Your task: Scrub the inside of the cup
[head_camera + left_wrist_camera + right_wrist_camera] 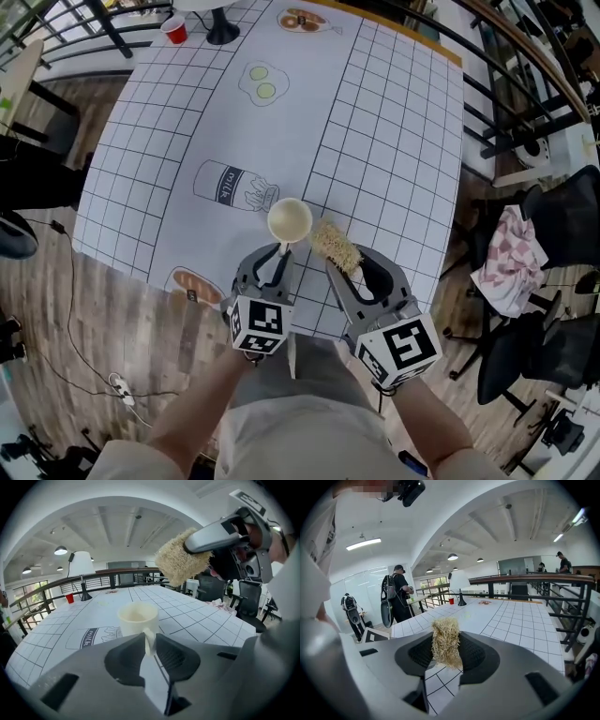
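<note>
**Scrubber at the cup's rim, near edge of the table**

Your left gripper (280,251) has its jaws nearly together, pinched on the handle (149,639) of the cream cup (290,220). The cup stands upright, mouth up, close to the near edge of the table (394,141), right of the printed milk carton (230,186). Your right gripper (349,265) is clamped on the straw-coloured scrubber (335,244), jaws held apart by its bulk. The scrubber's free end points away from you and leftward at the cup. It sits just to the cup's right, above the rim and not yet inside. The likely next move is a short shift left, then down into the mouth.
</note>
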Available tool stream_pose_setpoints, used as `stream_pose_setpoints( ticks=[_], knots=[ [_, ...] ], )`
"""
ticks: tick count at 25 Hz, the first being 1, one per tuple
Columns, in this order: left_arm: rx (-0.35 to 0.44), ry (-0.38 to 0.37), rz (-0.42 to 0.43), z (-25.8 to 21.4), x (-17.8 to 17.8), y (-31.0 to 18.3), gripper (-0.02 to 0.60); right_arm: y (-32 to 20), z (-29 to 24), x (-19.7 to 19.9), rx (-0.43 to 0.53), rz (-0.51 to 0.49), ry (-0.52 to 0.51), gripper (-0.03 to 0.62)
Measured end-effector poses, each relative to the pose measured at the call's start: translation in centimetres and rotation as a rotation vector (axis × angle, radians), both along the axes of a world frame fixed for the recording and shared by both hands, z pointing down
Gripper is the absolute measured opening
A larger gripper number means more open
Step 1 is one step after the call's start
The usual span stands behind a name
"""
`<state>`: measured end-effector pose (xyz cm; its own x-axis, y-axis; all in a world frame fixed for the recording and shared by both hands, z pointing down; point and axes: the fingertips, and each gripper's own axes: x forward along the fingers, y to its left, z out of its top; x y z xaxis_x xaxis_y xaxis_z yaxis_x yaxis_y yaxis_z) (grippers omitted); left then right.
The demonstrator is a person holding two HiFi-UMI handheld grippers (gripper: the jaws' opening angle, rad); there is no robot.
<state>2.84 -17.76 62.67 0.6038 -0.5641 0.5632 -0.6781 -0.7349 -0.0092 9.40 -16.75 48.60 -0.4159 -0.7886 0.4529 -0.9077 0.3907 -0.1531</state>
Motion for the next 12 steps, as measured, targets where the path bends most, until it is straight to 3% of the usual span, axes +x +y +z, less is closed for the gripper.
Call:
stream_pose_setpoints(
  ticks=[3, 7, 12],
  knots=[
    [-0.046, 0.032, 0.012, 0.2, -0.4, -0.3, 0.055, 0.0, 0.4, -0.5, -0.032, -0.058, 0.007, 0.137],
    [-0.078, 0.041, 0.097, 0.1, -0.9, -0.7, 0.054, -1.0, 0.5, -1.7, -0.137, -0.187, -0.01, 0.137],
    [-0.101, 0.053, 0.196, 0.0, -0.9, -0.6, 0.054, -2.8, 2.0, -2.7, -0.229, -0.357, 0.189, 0.138]
  ],
)
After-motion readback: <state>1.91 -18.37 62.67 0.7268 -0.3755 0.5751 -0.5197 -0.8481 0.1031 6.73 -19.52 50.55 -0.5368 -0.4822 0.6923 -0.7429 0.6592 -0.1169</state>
